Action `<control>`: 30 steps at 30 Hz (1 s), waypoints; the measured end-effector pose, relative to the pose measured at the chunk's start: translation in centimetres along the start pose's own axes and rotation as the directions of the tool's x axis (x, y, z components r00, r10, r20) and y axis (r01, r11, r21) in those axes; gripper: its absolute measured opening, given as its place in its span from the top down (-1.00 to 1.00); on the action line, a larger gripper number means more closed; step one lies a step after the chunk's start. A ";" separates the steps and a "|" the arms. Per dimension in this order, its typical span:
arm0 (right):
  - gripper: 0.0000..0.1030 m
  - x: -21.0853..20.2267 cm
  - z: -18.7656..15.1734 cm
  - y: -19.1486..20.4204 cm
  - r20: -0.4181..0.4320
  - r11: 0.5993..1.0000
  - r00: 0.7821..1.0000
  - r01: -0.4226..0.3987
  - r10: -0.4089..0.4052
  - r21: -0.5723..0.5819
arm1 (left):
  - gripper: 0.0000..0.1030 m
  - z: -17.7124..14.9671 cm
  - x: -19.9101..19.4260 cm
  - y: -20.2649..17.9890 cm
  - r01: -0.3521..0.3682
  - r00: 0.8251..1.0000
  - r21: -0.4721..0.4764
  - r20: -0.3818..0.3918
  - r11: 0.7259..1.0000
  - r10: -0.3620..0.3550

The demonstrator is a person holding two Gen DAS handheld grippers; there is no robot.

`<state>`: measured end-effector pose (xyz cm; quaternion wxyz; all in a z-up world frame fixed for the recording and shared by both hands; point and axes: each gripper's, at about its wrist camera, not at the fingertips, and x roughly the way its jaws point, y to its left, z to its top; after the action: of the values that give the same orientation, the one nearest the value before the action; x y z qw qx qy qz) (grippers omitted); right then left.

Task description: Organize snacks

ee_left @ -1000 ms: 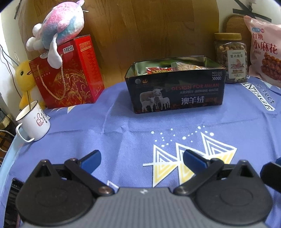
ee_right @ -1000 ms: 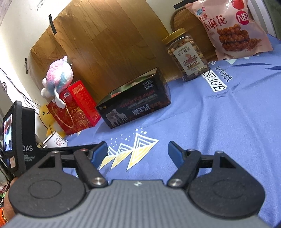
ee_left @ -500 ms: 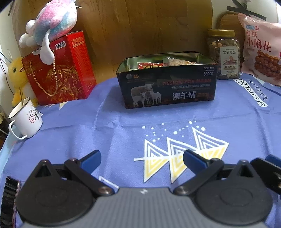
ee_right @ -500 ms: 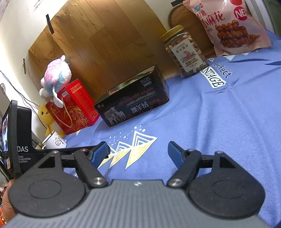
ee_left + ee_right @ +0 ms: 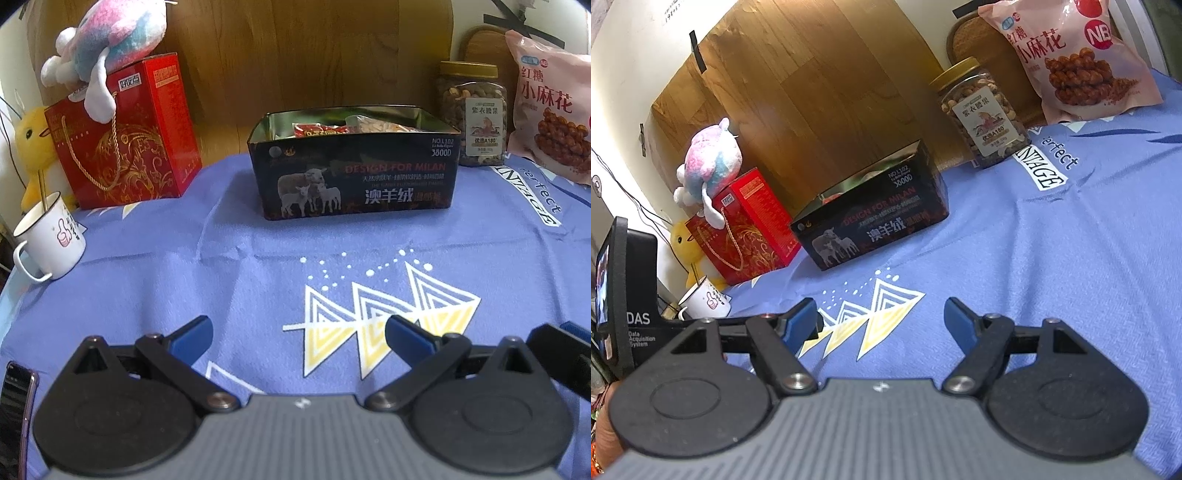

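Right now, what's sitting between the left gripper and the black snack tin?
Nothing stands there. In the left wrist view, only the blue cloth with its triangle print stretches from the open left gripper to the black tin.

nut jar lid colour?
Gold-yellow lid on the clear nut jar; clearest in the right wrist view.

The left wrist view looks level and straight across the purple printed cloth (image 5: 155, 266) at the open black sheep-printed box (image 5: 354, 181), fairly near. The right wrist view faces the same box (image 5: 871, 225) from further right, tilted. Both share the lidded clear nut jar (image 5: 471, 114) (image 5: 982, 114).
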<state>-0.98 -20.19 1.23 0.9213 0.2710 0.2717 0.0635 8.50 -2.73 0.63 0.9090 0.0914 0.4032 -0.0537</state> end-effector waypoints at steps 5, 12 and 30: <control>-0.51 0.0 0.0 0.0 0.000 1.000 1.000 0.000 0.000 -0.001 | -1.00 -0.1 -0.1 -0.1 0.004 1.000 0.000 -0.005 1.000 -0.004; -0.51 -0.1 0.0 0.0 0.005 1.000 1.000 0.000 0.000 0.001 | -1.00 0.0 0.0 0.0 0.015 1.000 -0.006 -0.018 1.000 -0.016; -0.51 -0.5 0.2 -0.3 0.020 1.000 1.000 0.005 -0.005 0.016 | -1.00 0.0 0.1 -0.4 0.017 1.000 -0.003 -0.024 1.000 -0.017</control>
<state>-1.31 -20.70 1.43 0.9219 0.2783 0.2635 0.0562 8.49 -3.13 0.47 0.9037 0.0872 0.4148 -0.0600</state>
